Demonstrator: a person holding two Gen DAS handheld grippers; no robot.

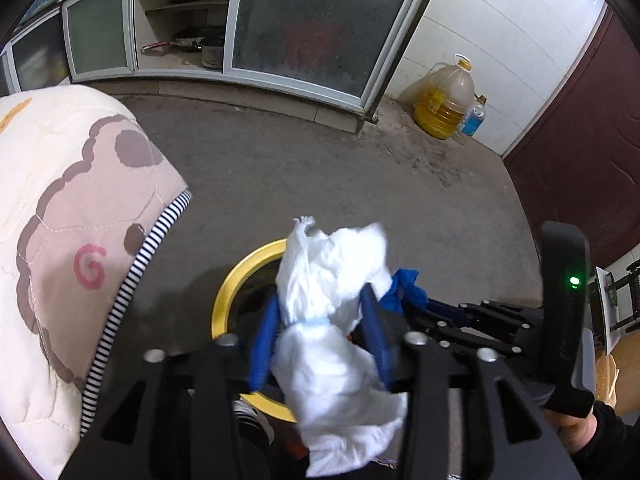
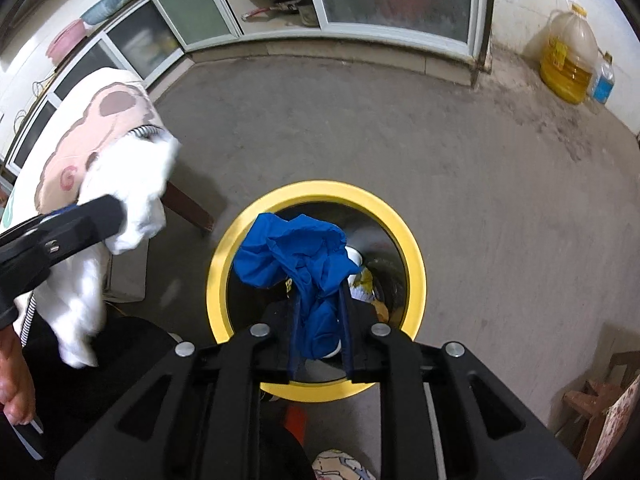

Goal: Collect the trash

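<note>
Both pieces of trash are at the bin but not yet in it. The left claw (image 1: 324, 320) has its blue pads apart, with a crumpled white tissue wad (image 1: 336, 320) between them, hanging over the near rim of the yellow-rimmed trash bin (image 1: 224, 296); whether the pads press on it is unclear. The right claw (image 2: 320, 320) is clamped on a crumpled blue wrapper (image 2: 296, 256), held squarely over the bin's mouth (image 2: 320, 190). Inside the bin some earlier rubbish shows, so collecting looks well underway; what is left, by my reading, is letting both pieces drop.

Room is mixed. The concrete floor (image 2: 440, 160) beyond and to the right of the bin is open as far as the cabinet (image 1: 312, 32) and the oil jug (image 1: 444, 100) by the wall. On the left a quilted blanket (image 1: 60, 220) hangs close to the bin's rim, and the two claws sit just beside each other, so the tissue risks landing outside the rim.
</note>
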